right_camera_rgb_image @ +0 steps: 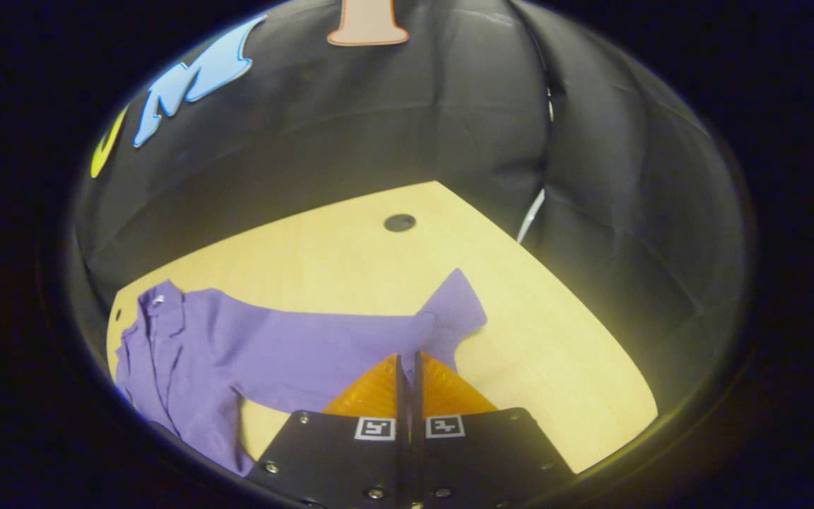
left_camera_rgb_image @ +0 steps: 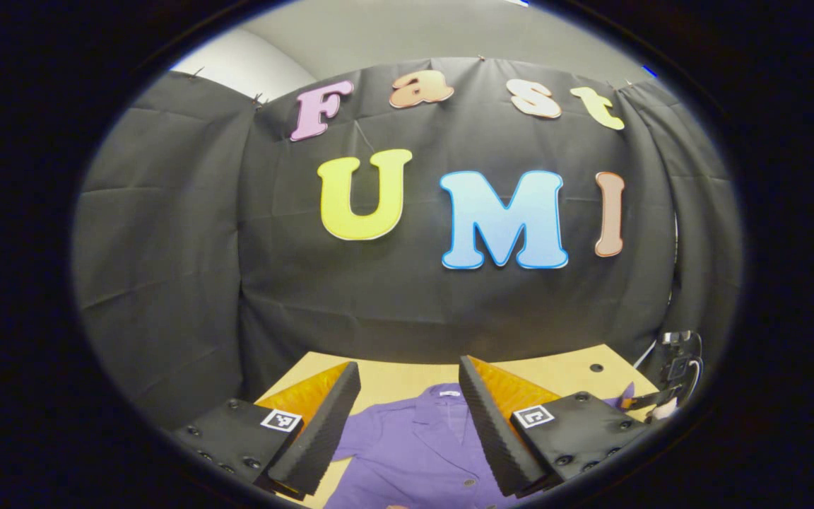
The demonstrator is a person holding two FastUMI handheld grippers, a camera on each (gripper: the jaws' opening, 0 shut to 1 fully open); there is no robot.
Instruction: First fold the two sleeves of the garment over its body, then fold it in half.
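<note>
Right gripper view: my right gripper (right_camera_rgb_image: 408,360) is pinched on the sleeve (right_camera_rgb_image: 442,318); shirt body (right_camera_rgb_image: 188,353) lies leftward (fold goes that way). Left gripper (left_camera_rgb_image: 410,396) gapes.

Light wooden table (right_camera_rgb_image: 350,254) (dark round hole near its corner), purple shirt (right_camera_rgb_image: 273,346) lying spread on it

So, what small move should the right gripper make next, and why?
Probably lift the right gripper a little and carry the sleeve inward over the shirt's body. Its fingers look closed at the sleeve, which lies stretched out sideways on the table, not yet folded. The left gripper hangs open above the collar.
</note>
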